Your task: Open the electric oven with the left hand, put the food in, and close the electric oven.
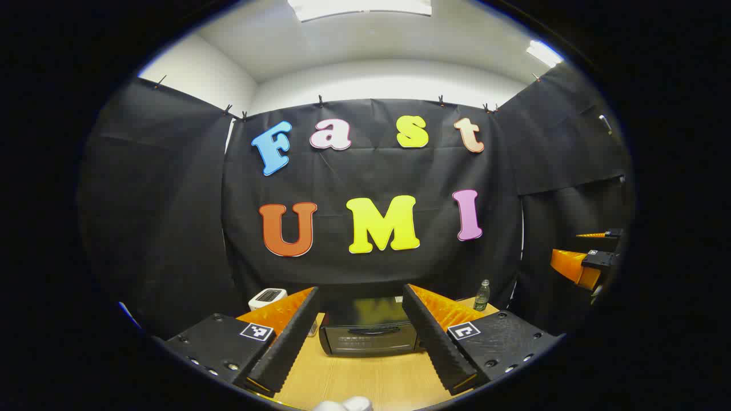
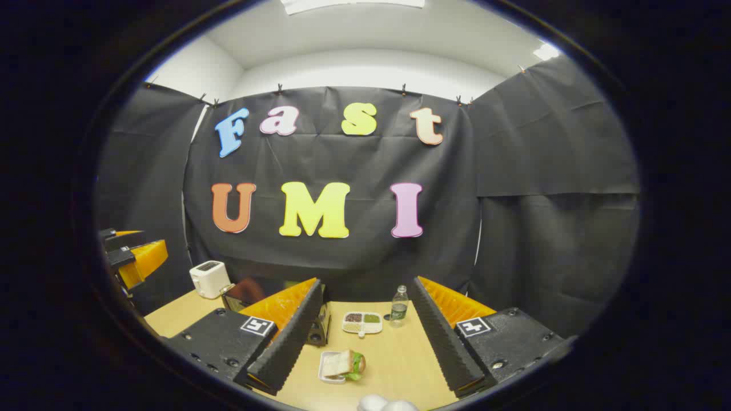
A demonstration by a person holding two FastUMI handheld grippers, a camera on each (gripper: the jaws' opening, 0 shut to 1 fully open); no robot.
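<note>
The black electric oven stands on the wooden table with its door closed and its handle across the front. My left gripper is open and hangs above the table in front of the oven, apart from it. In the right gripper view, the food is a sandwich with green leaves on a small white tray, lying on the table near the front. My right gripper is open above it with nothing between its fingers. Part of the oven shows behind this gripper's left finger.
A white toaster stands left of the oven at the back. A white divided dish of beans and a small water bottle stand right of the oven. The black cloth wall closes off the back and sides.
</note>
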